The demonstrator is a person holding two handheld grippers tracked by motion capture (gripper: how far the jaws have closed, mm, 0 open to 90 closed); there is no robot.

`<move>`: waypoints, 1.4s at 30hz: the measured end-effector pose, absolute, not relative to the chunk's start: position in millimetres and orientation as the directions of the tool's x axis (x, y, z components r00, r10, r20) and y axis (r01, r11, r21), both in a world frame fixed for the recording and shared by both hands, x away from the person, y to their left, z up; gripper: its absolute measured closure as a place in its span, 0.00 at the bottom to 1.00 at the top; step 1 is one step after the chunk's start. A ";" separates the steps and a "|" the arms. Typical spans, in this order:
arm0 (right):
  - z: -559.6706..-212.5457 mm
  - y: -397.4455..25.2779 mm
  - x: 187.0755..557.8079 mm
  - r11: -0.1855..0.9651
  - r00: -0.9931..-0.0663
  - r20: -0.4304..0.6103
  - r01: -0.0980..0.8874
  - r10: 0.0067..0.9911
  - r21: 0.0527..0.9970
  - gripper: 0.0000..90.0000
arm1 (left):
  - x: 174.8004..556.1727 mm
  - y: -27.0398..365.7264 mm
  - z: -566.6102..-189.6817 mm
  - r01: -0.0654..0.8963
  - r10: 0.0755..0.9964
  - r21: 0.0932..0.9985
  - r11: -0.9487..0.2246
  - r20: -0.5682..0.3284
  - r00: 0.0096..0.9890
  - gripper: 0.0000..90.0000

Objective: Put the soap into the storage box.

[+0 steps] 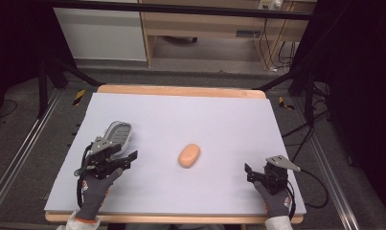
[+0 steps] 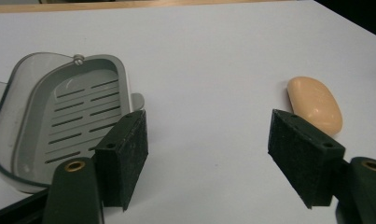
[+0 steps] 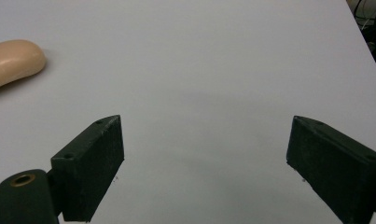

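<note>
An orange bar of soap (image 1: 189,155) lies near the middle of the pale table (image 1: 229,115). A grey slotted soap dish (image 1: 119,132) rests empty at the left. My left gripper (image 1: 121,160) hovers just in front of the dish, open. In the left gripper view its jaws (image 2: 206,140) stand wide apart, with the dish (image 2: 73,112) beyond the left jaw and the soap (image 2: 316,102) beyond the right one. My right gripper (image 1: 257,171) is open near the front right edge. In the right gripper view nothing lies between the jaws (image 3: 204,140), and the soap (image 3: 13,60) sits far left.
The table's wooden rim (image 1: 181,90) runs along the far side. Black frame legs (image 1: 42,86) stand at both back corners. Cables (image 1: 305,129) trail over the floor on the right. A wooden shelf unit (image 1: 205,28) stands behind.
</note>
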State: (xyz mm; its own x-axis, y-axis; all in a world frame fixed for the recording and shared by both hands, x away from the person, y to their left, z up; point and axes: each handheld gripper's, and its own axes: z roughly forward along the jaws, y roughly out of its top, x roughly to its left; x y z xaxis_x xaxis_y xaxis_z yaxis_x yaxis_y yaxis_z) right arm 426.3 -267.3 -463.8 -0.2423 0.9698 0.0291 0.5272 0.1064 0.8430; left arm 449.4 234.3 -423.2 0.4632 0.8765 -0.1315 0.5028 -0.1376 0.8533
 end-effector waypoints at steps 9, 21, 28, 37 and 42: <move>-462.1 -266.6 426.8 0.109 -0.245 0.026 0.522 0.969 0.846 0.12 | 457.1 214.3 -425.1 0.510 0.856 0.839 -0.192 -0.111 0.505 0.30; -461.1 -265.4 426.0 0.110 -0.250 0.028 0.521 0.968 0.846 0.12 | 467.4 180.0 -420.8 0.500 0.826 0.830 -0.245 -0.092 0.557 0.29; -460.8 -264.6 425.9 0.113 -0.254 0.028 0.522 0.967 0.845 0.12 | 471.3 162.2 -412.2 0.485 0.812 0.837 -0.255 -0.087 0.577 0.28; -460.4 -264.8 426.2 0.103 -0.248 0.037 0.528 0.968 0.843 0.12 | 478.2 138.2 -406.7 0.473 0.794 0.835 -0.281 -0.074 0.603 0.28; -461.1 -264.7 427.2 0.107 -0.247 0.033 0.531 0.969 0.841 0.11 | 482.3 124.9 -407.6 0.475 0.784 0.826 -0.303 -0.067 0.617 0.27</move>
State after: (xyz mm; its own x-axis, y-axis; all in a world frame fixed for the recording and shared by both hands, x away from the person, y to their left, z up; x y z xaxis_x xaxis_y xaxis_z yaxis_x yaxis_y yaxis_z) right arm 427.2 -264.7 -461.1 -0.2466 0.9686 0.0329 0.5311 0.1067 0.8406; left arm 482.3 124.9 -407.6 0.6170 0.7841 -0.0671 0.4755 -0.3035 0.8257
